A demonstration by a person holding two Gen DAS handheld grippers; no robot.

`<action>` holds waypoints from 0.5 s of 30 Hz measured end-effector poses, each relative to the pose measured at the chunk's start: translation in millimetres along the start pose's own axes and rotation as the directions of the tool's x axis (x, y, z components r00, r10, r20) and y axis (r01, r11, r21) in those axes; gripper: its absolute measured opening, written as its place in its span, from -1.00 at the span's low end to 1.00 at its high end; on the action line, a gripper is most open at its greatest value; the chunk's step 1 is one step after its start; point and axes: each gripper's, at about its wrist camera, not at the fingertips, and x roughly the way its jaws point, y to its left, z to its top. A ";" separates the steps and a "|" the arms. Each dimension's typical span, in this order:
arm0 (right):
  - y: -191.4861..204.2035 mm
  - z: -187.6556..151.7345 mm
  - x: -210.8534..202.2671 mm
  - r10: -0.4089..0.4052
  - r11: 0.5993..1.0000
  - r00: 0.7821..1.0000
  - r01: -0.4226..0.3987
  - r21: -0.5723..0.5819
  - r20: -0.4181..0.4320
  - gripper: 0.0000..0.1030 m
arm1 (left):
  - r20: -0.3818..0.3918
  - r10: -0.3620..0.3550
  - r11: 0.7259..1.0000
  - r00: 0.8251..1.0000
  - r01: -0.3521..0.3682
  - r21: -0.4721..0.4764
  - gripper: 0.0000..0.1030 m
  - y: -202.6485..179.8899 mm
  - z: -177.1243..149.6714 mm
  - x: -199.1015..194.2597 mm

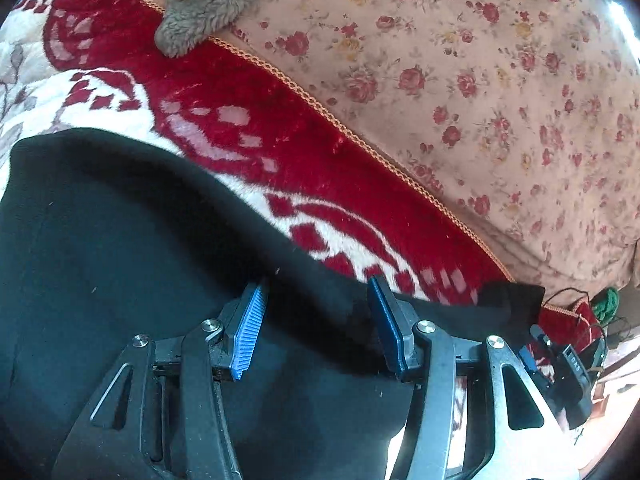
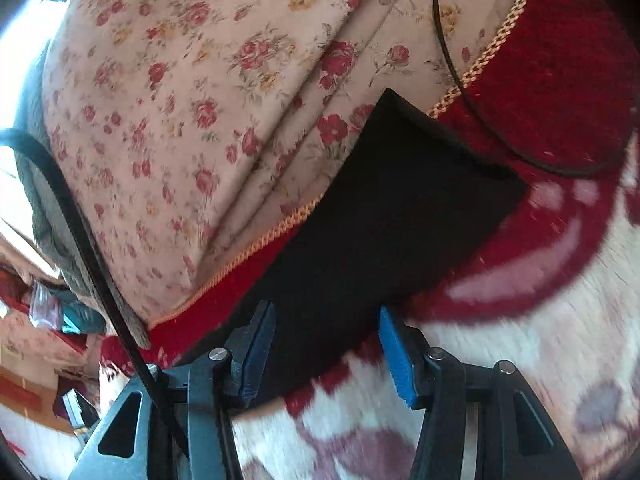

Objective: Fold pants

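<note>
The black pants (image 1: 120,248) lie on a red and white blanket (image 1: 224,92). In the left wrist view they fill the lower left, with their far edge running down to the right. My left gripper (image 1: 316,300) is open, its blue pads apart just above the black cloth near that edge. In the right wrist view a narrow black end of the pants (image 2: 384,208) reaches up onto the floral cushion. My right gripper (image 2: 326,320) is open over the near end of this strip, holding nothing. The other gripper (image 1: 560,360) shows at the lower right of the left wrist view.
A floral pink cushion (image 1: 480,80) borders the blanket along an orange braided trim (image 1: 320,108). A grey fleece garment with a button (image 1: 208,0) lies at the top. Black cables (image 2: 452,60) loop over blanket and cushion. Clutter (image 2: 40,340) sits at the far left.
</note>
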 end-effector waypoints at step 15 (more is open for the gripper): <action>18.7 10.5 -43.2 0.105 0.994 0.987 -0.100 -0.051 0.124 -0.91 | 0.092 0.042 0.999 0.995 -0.043 0.012 -0.87 -7.4 3.4 -19.3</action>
